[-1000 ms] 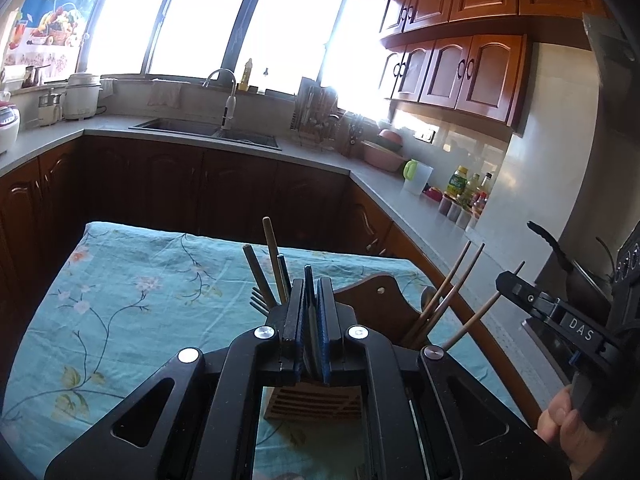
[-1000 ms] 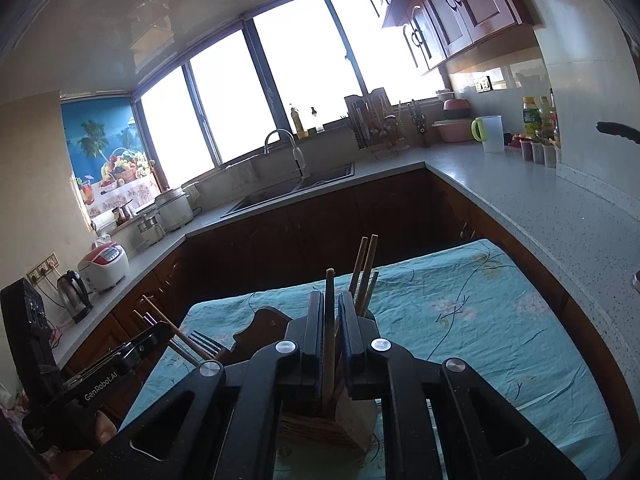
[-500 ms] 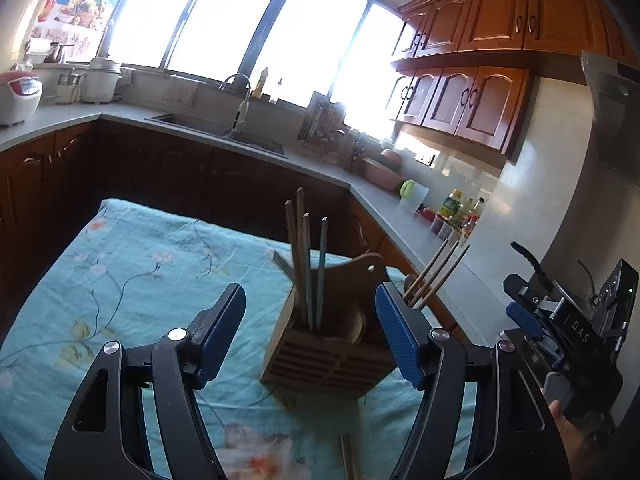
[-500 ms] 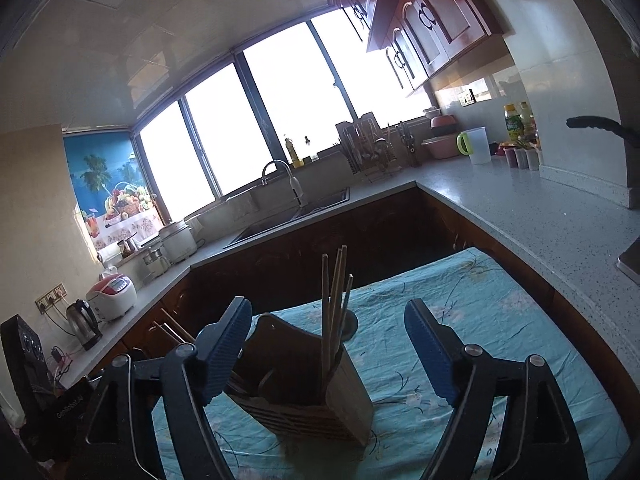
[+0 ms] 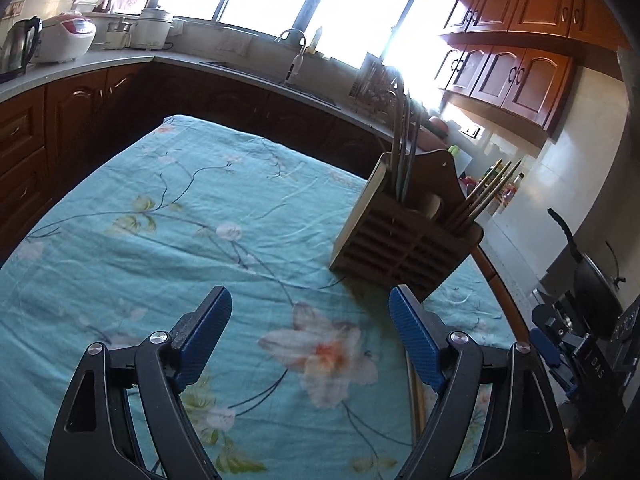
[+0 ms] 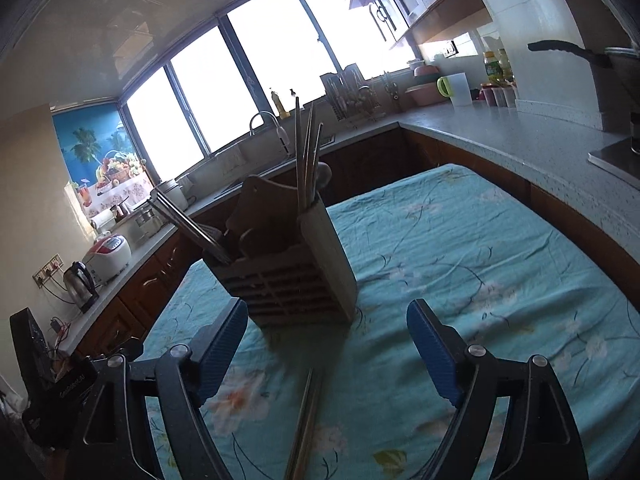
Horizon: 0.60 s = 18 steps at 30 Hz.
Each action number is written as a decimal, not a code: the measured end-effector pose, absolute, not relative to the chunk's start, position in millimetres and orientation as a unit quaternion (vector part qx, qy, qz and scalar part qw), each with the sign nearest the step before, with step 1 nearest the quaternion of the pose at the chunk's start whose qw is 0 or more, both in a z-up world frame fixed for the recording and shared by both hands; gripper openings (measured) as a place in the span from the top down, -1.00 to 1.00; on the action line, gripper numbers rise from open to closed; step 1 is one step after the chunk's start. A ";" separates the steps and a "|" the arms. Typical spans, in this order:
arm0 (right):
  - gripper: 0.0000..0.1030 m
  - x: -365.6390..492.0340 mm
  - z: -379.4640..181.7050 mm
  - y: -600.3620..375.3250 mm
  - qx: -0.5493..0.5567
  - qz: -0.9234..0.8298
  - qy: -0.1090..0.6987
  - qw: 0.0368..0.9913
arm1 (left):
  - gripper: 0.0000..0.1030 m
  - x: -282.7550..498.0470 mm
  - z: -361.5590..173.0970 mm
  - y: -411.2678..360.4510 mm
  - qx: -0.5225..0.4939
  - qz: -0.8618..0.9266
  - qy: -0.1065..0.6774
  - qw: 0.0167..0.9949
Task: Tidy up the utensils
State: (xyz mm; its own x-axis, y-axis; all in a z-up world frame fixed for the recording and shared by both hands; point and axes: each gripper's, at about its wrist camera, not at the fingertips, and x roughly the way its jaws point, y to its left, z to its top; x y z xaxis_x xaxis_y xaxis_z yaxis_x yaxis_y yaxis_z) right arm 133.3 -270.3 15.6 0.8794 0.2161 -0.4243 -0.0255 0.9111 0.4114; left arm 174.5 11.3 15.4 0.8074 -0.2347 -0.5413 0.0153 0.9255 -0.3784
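Utensils: chopsticks [image 6: 306, 152] and other sticks stand up in a wooden holder [image 6: 296, 276].
Holder: it sits on the table, near the far right corner in the left view, and just past the tips of the right tongs in the right view.
Slots: one bunch of sticks [image 5: 486, 196] leans out of the right end slot in the left view; the tall ones [image 5: 404, 152] stand in the left slot.
Loose sticks: a pair of chopsticks [image 6: 304, 420] lies flat on the cloth, in front of the holder, between the fingers of the right tongs.
Table: a blue cloth [image 5: 168, 216] with flowers covers it.
Room: a kitchen with dark wood cupboards [image 5: 516, 76], a grey counter [image 6: 500, 136], a sink with a tap [image 6: 266, 120] and big bright windows [image 6: 200, 96].
Counter things: a kettle [image 6: 82, 286] and a rice cooker [image 6: 110, 256] stand on the left side.
Left tongs [image 5: 310, 340]: opening, spread wide, holding nothing, over the bare cloth.
Right tongs [image 6: 326, 350]: spread wide, pinching nothing; the loose pair lies on the cloth between its fingers.
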 end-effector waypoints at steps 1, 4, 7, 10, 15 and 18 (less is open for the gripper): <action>-0.62 128.8 12.6 -270.1 0.201 0.063 0.240 0.948 | -0.61 168.9 12.1 13.1 -0.179 -0.063 0.305 0.933; -0.62 115.0 6.1 -269.5 0.197 0.065 0.245 0.947 | -0.61 155.7 7.8 16.4 -0.168 -0.056 0.309 0.934; -0.63 101.5 4.3 -267.6 0.189 0.067 0.246 0.948 | -0.61 143.9 7.1 19.3 -0.157 -0.054 0.312 0.936; -0.70 86.3 4.1 -265.1 0.182 0.066 0.242 0.951 | -0.61 130.3 11.9 19.1 -0.145 -0.055 0.304 0.940; -0.76 65.4 3.6 -259.3 0.171 0.067 0.236 0.954 | -0.61 104.4 18.7 14.3 -0.112 -0.031 0.280 0.953; -0.80 53.8 4.2 -254.5 0.159 0.068 0.231 0.957 | -0.61 89.4 21.7 13.9 -0.099 -0.023 0.262 0.960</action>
State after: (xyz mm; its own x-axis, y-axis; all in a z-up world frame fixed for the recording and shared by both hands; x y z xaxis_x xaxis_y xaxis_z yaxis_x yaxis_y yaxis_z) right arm 53.8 -254.5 4.2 0.8839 0.2045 -0.4206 -0.0577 0.9401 0.3360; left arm 89.4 13.9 21.7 0.8613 -0.0959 -0.4989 -0.0085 0.9792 -0.2028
